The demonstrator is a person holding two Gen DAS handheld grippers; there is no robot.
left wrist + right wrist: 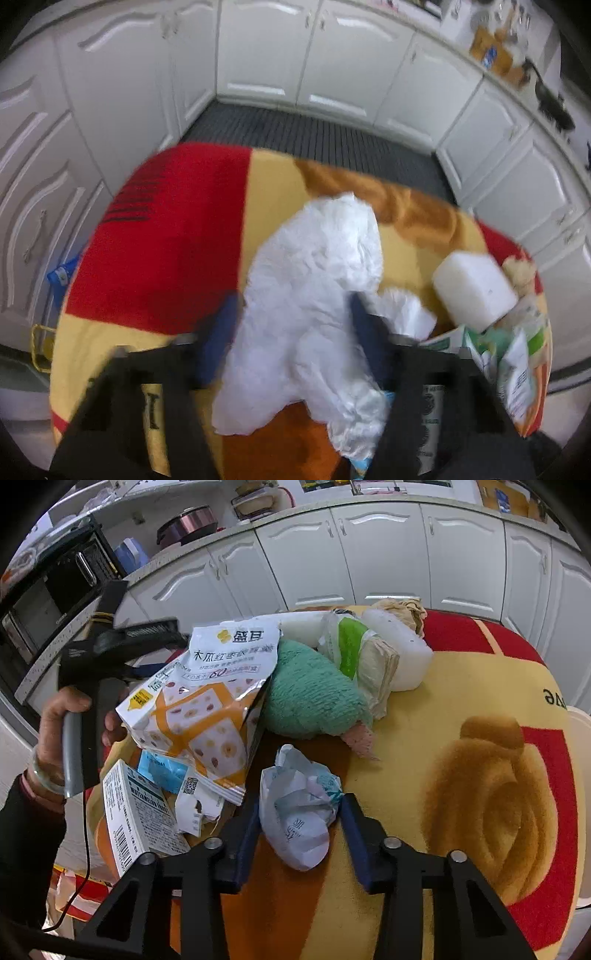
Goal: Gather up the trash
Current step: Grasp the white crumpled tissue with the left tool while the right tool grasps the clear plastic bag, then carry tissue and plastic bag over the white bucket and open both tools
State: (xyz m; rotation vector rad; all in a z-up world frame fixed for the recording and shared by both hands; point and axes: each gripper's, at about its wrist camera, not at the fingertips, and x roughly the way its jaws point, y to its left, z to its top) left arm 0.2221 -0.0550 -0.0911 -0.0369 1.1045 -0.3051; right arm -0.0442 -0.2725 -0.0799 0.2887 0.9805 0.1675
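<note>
At frame centre, the left gripper (295, 314) clamps a white crumpled bag (314, 277). The right gripper (301, 812) pinches a small crumpled wrapper (299, 812) at lower centre on the blanket (424, 686). Lift both straight up, grips firm, clear of neighbouring litter.

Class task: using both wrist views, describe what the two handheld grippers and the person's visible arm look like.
The right gripper has black angular arms with silver bolts and blue finger pads. The left gripper matches it; its grey-handled black body trails a thin black cable. The left hand shows a black sleeve, pale bangle and pink band.
</note>
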